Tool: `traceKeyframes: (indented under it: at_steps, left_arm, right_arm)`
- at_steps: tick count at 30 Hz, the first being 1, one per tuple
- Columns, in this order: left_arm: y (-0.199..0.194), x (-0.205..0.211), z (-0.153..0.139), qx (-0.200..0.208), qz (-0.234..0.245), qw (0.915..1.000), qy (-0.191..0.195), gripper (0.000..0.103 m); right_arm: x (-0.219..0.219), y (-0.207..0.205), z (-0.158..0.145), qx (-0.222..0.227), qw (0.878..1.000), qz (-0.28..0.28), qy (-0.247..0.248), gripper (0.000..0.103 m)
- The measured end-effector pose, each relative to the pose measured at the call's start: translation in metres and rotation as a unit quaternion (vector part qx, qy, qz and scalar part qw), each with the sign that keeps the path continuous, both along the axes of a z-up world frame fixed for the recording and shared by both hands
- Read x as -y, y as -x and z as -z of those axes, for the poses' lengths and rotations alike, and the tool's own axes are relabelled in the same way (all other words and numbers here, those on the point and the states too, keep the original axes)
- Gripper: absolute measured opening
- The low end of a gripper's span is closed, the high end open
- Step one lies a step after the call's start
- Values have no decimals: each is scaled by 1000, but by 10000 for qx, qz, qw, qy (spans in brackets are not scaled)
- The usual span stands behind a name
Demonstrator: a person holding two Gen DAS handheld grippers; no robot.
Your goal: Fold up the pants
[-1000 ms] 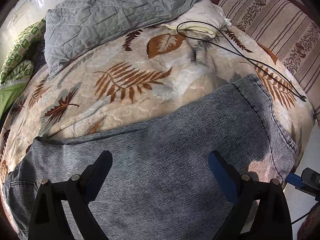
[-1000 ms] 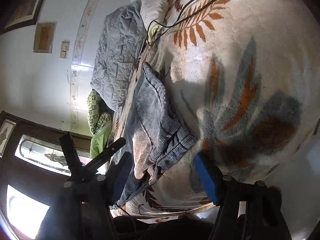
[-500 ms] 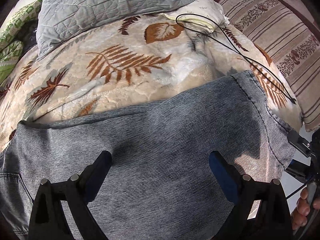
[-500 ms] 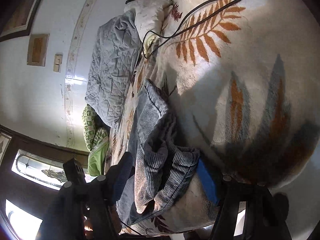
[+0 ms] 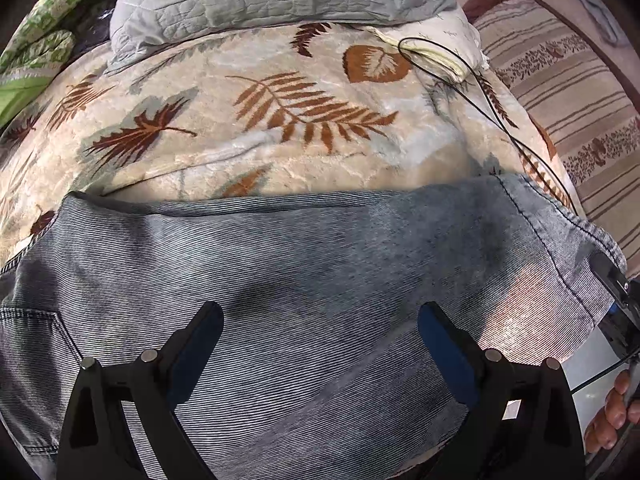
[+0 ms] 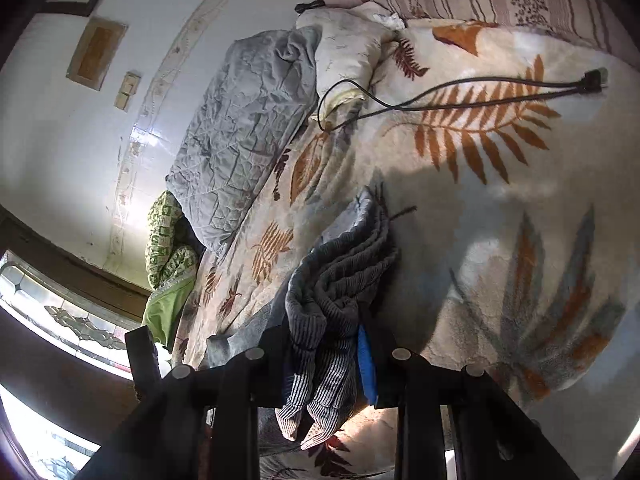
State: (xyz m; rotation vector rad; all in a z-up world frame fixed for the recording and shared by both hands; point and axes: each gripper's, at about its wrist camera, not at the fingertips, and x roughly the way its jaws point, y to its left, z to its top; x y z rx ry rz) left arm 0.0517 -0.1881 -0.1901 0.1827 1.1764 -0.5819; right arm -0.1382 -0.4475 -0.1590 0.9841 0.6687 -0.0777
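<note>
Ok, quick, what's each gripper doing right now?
Left gripper: open, above the pants, holding nothing.
Right gripper: fingers closing on the bunched pants hem.

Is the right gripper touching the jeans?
Touching. In the right wrist view, the right gripper is closing on a bunched end of the jeans, with the striped denim pinched between its blue pads.
</note>
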Motion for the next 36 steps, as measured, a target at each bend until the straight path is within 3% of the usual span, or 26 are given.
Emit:
traceKeyframes:
  at_steps: [11,15,19,22,25,27,28,30,33,36]
  left_arm:
    - [-39,-124,-52,400,-1181,9901,646,98]
    - [-42,-165,-62,556,-1523,9840,743,98]
    - [-41,-190,-63,654,-1727,9798,773,98]
    - [-39,-197,-59,661,-1717,9804,705,98]
    - [-35,-197,-55,643,-1651,9821,638,98]
    - [-31,-192,-53,650,-1558,9839,593,98]
    - [-29,-187,-51,653,-1499,9849,568,98]
    - [-25,-176,-49,633,-1351,9873,541,98]
    - [-17,-158,-49,673,-1132,9900,499,98]
    - [-8,-135,-46,727,-836,9930,412,98]
  right_arm:
    - [-103,-55,-63,204,9897,-1130,860,28]
    - [-151,-73,-58,88,9820,-1651,910,28]
    - [-196,-85,-27,-238,9738,-2169,635,30]
    - [-228,-89,6,-749,9650,-2484,375,33]
    - [-247,-88,23,-1100,9549,-2701,563,35]
    - [-247,-82,16,-897,9529,-2822,661,41]
    - [-244,-79,12,-808,9514,-2917,575,53]
    - [-239,-72,3,-555,9487,-3094,350,65]
    - [-226,-56,-10,-268,9432,-3286,421,65]
    - [-197,-42,-13,-181,9576,-2838,461,65]
